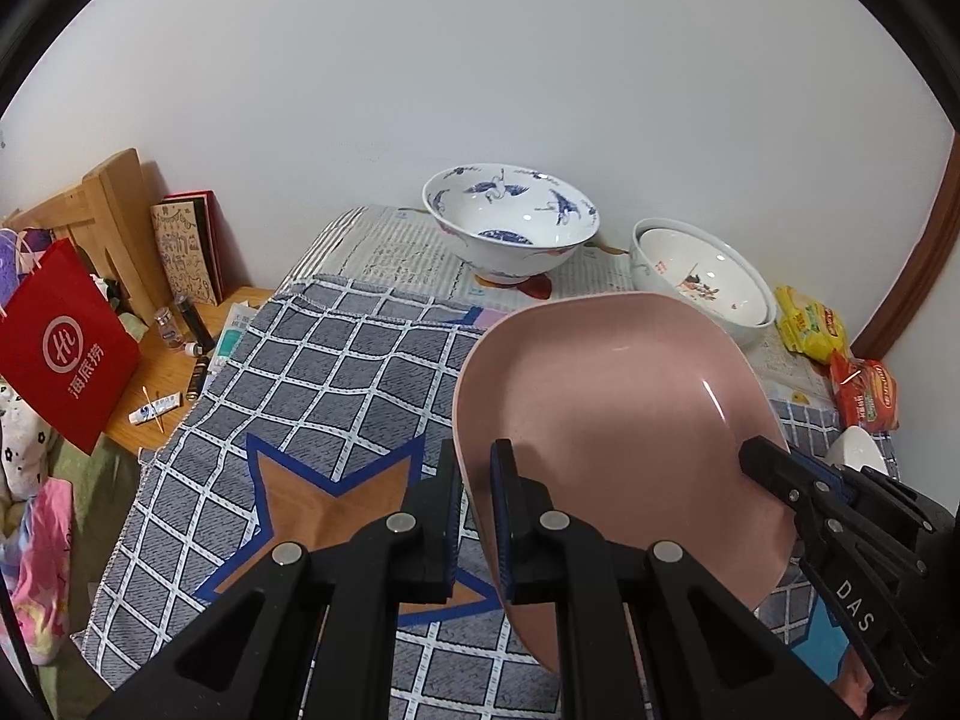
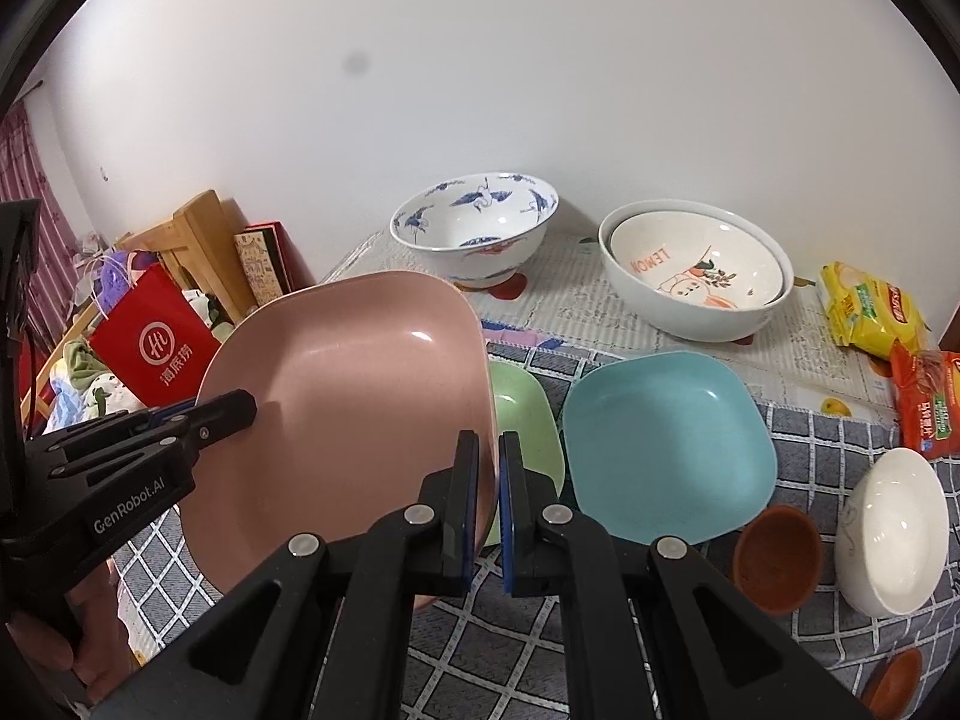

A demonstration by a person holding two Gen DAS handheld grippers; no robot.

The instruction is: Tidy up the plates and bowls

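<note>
The tabletop (image 2: pixel 492 630) wears a grey checked cloth. Above its middle, both tongs hold one big pink plate (image 2: pixel 354 414), tilted up off the cloth. The left tongs (image 1: pixel 477 501) pinch its left rim, and the right tongs (image 2: pixel 489 480) pinch its right rim, both nearly closed on it.

I think the pink plate should go onto the blue plate (image 2: pixel 666 444) or the green plate (image 2: pixel 528 414), which lie side by side just to the right. To do it well, keep both grips firm, level the plate, then lower it slowly.

Two big bowls stand at the back edge: a blue bird bowl (image 2: pixel 474 228) and a white bowl pair (image 2: pixel 690 276). A white small bowl (image 2: pixel 888 528) and a brown cup (image 2: pixel 777 558) sit near the right edge, close to the blue plate, so watch them. Snack packs (image 2: pixel 870 312) lie in the far right corner.
</note>
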